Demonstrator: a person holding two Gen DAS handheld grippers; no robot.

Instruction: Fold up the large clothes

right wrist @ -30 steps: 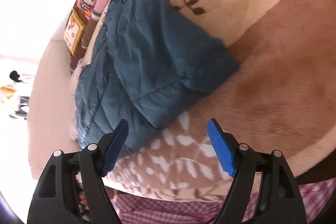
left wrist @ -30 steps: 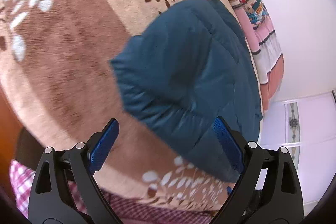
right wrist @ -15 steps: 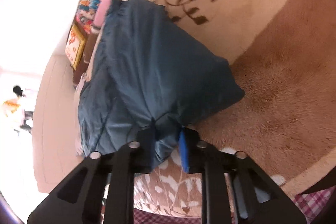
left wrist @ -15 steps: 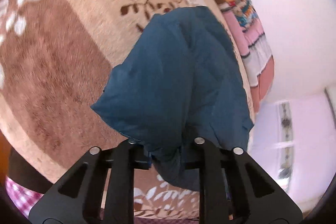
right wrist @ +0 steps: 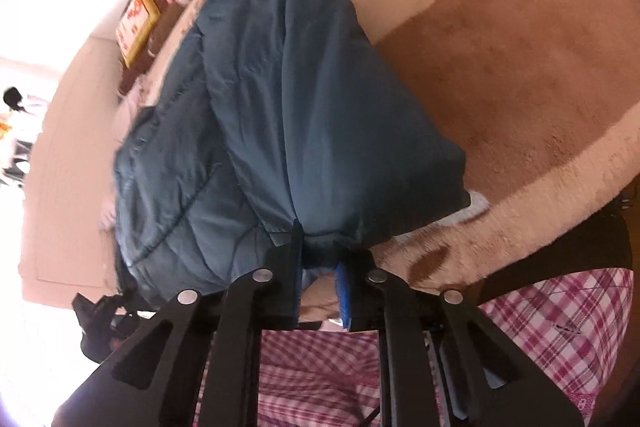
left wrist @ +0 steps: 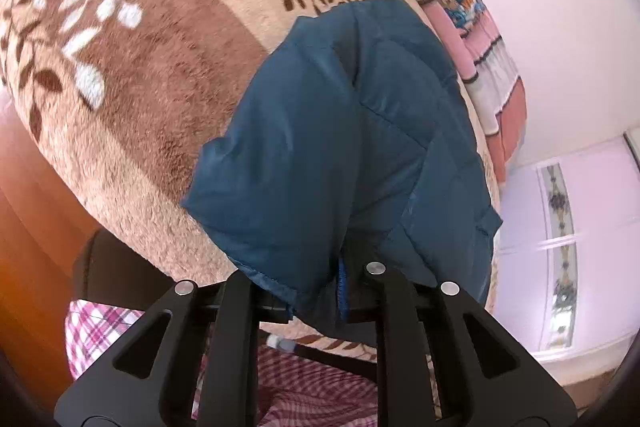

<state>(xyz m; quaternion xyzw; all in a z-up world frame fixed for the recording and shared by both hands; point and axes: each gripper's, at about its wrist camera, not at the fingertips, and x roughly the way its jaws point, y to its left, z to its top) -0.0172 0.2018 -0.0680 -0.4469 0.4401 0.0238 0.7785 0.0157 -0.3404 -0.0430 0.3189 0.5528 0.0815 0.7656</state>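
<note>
Both the left gripper (left wrist: 316, 291) and the right gripper (right wrist: 320, 283) have just closed on the near edge of the dark teal quilted padded jacket (left wrist: 340, 147), over the brown plush leaf-patterned blanket (left wrist: 140, 67)

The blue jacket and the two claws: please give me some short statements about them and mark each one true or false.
1. The left claw is shut on the blue jacket. True.
2. The right claw stands wide open, holding nothing. False: it pinches the jacket's near edge.
3. The jacket lies on a bare wooden floor. False: it lies on a brown and beige blanket with leaf patterns.
4. The jacket is quilted. True.
</note>
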